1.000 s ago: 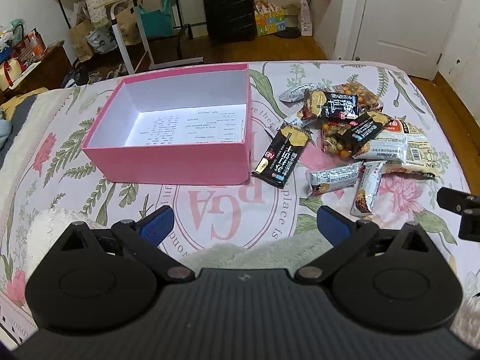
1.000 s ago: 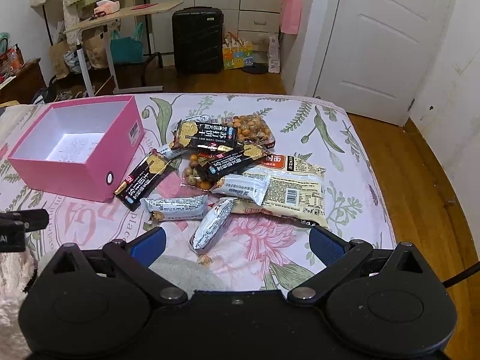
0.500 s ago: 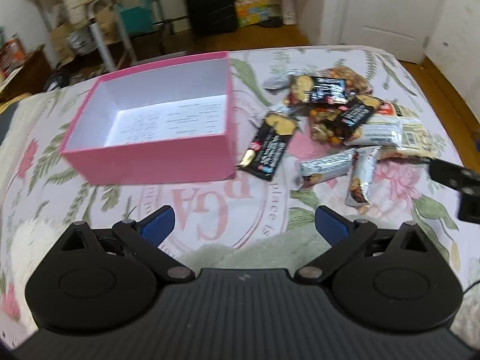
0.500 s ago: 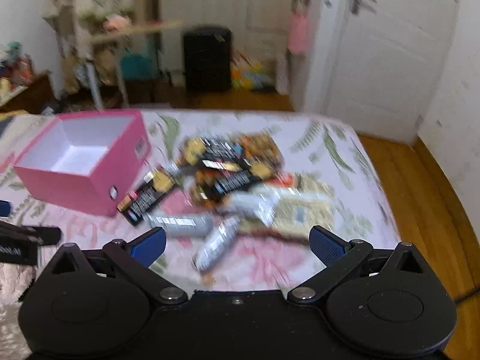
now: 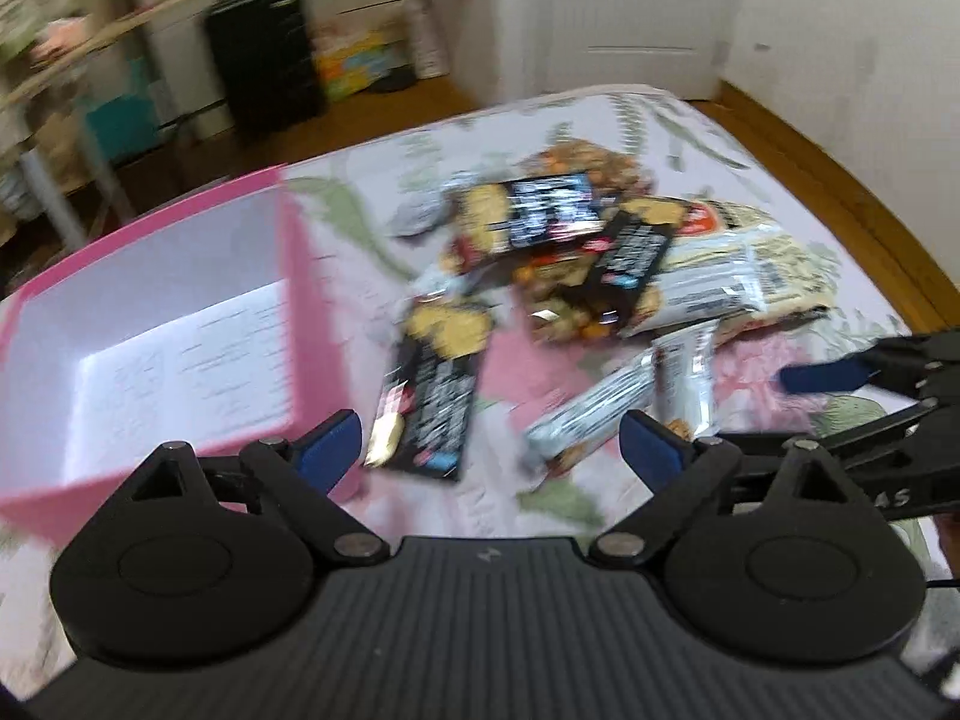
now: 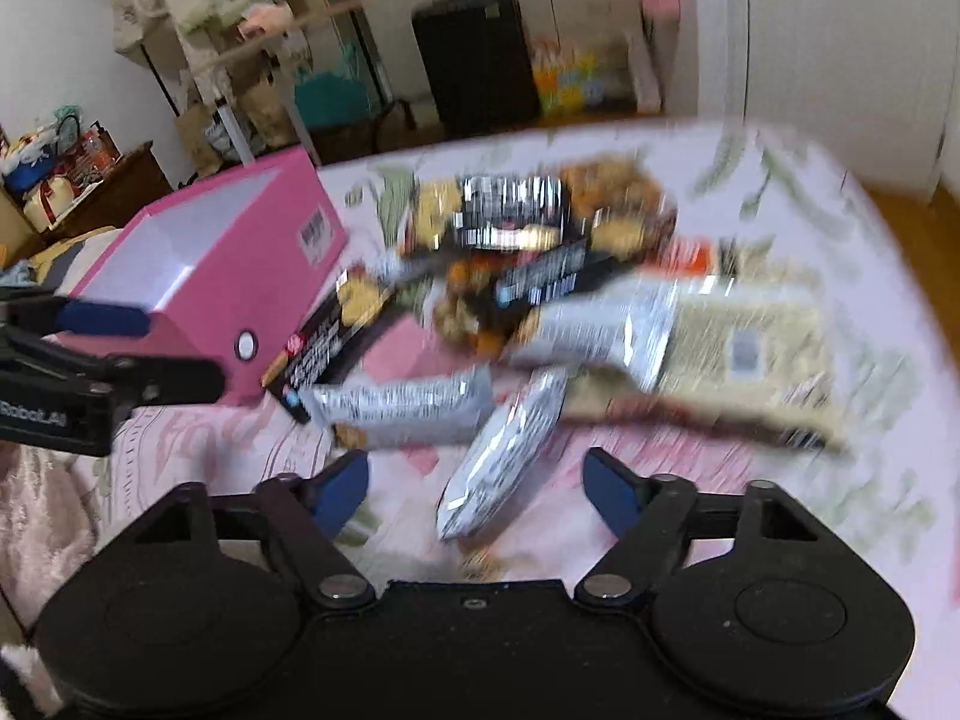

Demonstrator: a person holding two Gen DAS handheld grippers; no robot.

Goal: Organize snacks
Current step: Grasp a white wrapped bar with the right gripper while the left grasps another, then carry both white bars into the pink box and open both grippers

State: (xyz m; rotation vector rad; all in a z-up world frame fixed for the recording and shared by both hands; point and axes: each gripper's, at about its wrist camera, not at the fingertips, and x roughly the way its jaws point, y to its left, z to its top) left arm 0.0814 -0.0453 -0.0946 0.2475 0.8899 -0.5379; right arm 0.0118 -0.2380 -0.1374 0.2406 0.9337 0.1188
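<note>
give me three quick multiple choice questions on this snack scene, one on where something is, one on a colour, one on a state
1. Where does the black snack pack nearest the box lie?
A. inside the box
B. on the bedspread beside the box
C. on the floor

2. What colour is the box outside?
A. pink
B. green
C. black

3. How does the left gripper stand?
A. shut on a snack
B. shut on the box
C. open, holding nothing

Answers:
1 B, it lies on the bedspread by the box's wall.
2 A, its walls are pink.
3 C, its fingers are spread with nothing between them.
</note>
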